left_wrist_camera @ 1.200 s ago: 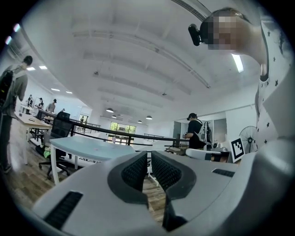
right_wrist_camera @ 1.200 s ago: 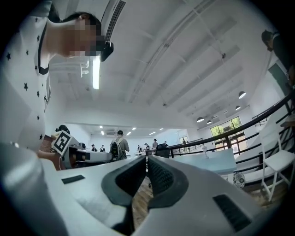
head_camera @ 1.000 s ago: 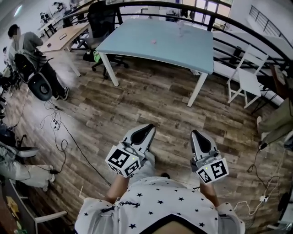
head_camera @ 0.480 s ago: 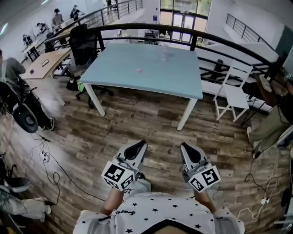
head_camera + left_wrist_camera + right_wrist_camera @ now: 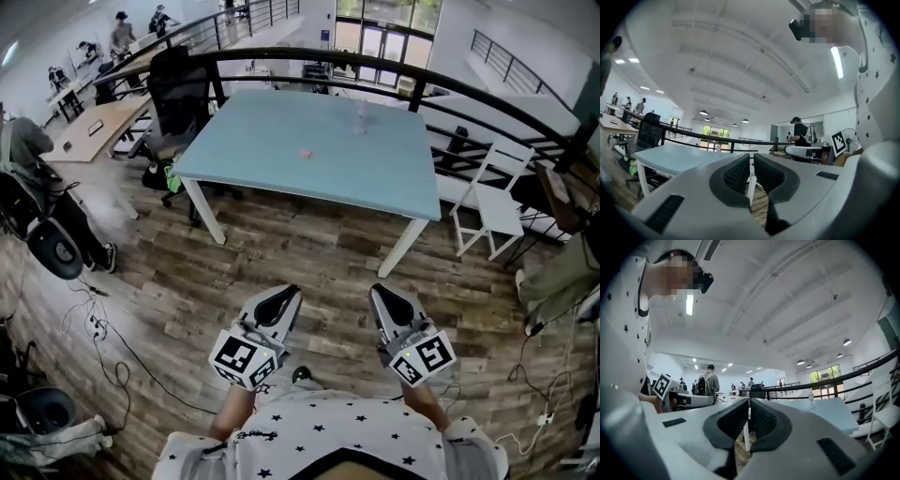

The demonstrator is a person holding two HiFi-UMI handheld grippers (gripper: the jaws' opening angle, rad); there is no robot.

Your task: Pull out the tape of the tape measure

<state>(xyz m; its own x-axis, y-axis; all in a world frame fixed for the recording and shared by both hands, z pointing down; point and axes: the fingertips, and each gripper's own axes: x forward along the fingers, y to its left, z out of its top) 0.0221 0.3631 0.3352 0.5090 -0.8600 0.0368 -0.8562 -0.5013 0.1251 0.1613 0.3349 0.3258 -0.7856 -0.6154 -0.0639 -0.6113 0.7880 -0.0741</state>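
Note:
Both grippers are held low in front of my body, over the wooden floor. My left gripper is shut with nothing between its jaws, and it looks the same in the left gripper view. My right gripper is likewise shut and empty, as the right gripper view shows. They point at a light blue table some way ahead. On the table lie a small pink object and a small clear object. I cannot make out a tape measure.
A black curved railing runs behind the table. A white chair stands to its right and a black office chair to its left. Cables trail over the floor at the left. A seated person is at far left.
The head view has swung so the blue table sits more central and slightly right. Both grippers stay shut and close to my body, shifted a little up in the picture.

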